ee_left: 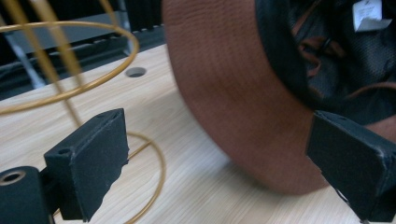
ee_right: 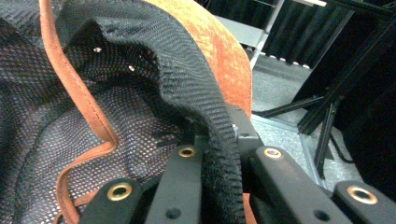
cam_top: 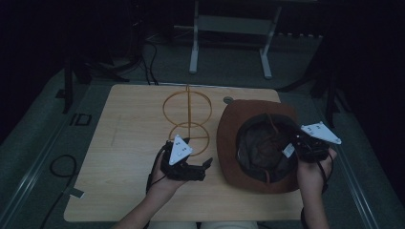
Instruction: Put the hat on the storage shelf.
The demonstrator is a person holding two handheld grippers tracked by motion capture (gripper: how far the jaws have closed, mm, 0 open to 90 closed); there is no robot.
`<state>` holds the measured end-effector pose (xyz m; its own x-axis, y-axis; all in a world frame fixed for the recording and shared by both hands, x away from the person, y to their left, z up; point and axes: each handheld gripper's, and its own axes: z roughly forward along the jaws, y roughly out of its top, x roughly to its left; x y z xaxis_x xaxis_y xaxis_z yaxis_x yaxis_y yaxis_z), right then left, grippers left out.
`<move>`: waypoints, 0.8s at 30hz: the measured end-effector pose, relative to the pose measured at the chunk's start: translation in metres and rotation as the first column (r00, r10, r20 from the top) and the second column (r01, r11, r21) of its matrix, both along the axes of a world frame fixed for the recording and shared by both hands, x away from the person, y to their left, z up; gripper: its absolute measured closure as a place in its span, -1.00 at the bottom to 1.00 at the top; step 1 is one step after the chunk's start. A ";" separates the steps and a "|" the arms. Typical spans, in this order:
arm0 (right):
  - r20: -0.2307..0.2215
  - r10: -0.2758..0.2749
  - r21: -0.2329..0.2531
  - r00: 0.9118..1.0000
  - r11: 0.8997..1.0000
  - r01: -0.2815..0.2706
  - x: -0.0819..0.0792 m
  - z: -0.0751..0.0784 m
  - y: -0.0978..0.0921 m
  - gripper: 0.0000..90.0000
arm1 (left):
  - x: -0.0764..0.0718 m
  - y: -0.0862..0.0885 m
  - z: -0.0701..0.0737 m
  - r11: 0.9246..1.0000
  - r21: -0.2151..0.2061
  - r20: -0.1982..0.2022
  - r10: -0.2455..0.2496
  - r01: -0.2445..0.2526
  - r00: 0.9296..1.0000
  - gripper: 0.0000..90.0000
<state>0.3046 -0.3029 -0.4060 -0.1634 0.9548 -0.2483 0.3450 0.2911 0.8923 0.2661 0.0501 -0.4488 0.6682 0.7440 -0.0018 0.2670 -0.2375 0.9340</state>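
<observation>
A brown wide-brimmed hat [cam_top: 229, 143] lies crown down on the right half of the wooden table [cam_top: 124, 143], its black mesh lining [cam_top: 260, 150] facing up. My right gripper [cam_top: 295, 144] is shut on the hat's inner black band [ee_right: 219, 154] at the right side, with the brim [ee_right: 219, 51] rising behind. A brown leather cord [ee_right: 79, 102] loops through the lining. My left gripper [cam_top: 206, 164] stands open just left of the hat's brim [ee_left: 233, 102], nothing between its fingers [ee_left: 88, 163]. A gold wire hat stand [cam_top: 187, 114] rises behind it.
A round grommet hole [cam_top: 228, 100] sits in the table near the back edge. A white metal frame [cam_top: 229, 43] stands on the floor beyond the table. Cables [cam_top: 62, 167] lie on the floor at the left. The table's left half is bare wood.
</observation>
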 end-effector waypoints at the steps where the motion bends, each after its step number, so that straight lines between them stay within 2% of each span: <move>1: -0.002 0.003 0.000 1.000 1.000 -0.003 0.000 0.000 0.000 0.89 | 0.002 -0.005 0.001 1.000 -0.001 0.004 -0.008 0.008 1.000 -0.85; 5: -0.008 0.015 0.004 1.000 1.000 -0.015 -0.001 -0.002 0.002 0.89 | 0.010 -0.026 0.007 0.999 0.016 0.026 -0.032 0.032 0.999 -0.85; 9: -0.006 0.014 -0.002 1.000 1.000 -0.014 -0.002 -0.002 0.003 0.89 | 0.017 -0.049 0.014 0.998 0.044 0.064 -0.041 0.038 0.997 -0.85; 13: 0.007 0.013 0.008 1.000 1.000 -0.013 -0.005 0.001 0.001 0.89 | 0.029 -0.077 0.019 0.996 0.087 0.064 -0.042 0.037 0.997 -0.85; 16: 0.012 0.011 0.010 1.000 1.000 -0.011 -0.008 0.003 -0.001 0.89 | 0.037 -0.092 0.019 0.995 0.098 0.072 -0.025 0.018 0.997 -0.85; 20: 0.021 0.004 0.005 1.000 1.000 -0.004 -0.013 0.005 -0.002 0.89 | 0.050 -0.111 0.019 0.993 0.112 0.068 0.029 -0.037 0.997 -0.85; 23: 0.027 0.014 0.007 1.000 1.000 -0.014 -0.017 0.006 0.001 0.89 | 0.059 -0.122 0.018 0.989 0.130 0.069 0.059 -0.067 0.996 -0.85; 24: 0.031 0.018 0.009 0.999 1.000 -0.019 -0.018 0.007 0.002 0.89 | 0.062 -0.124 0.016 0.987 0.138 0.075 0.076 -0.085 0.994 -0.80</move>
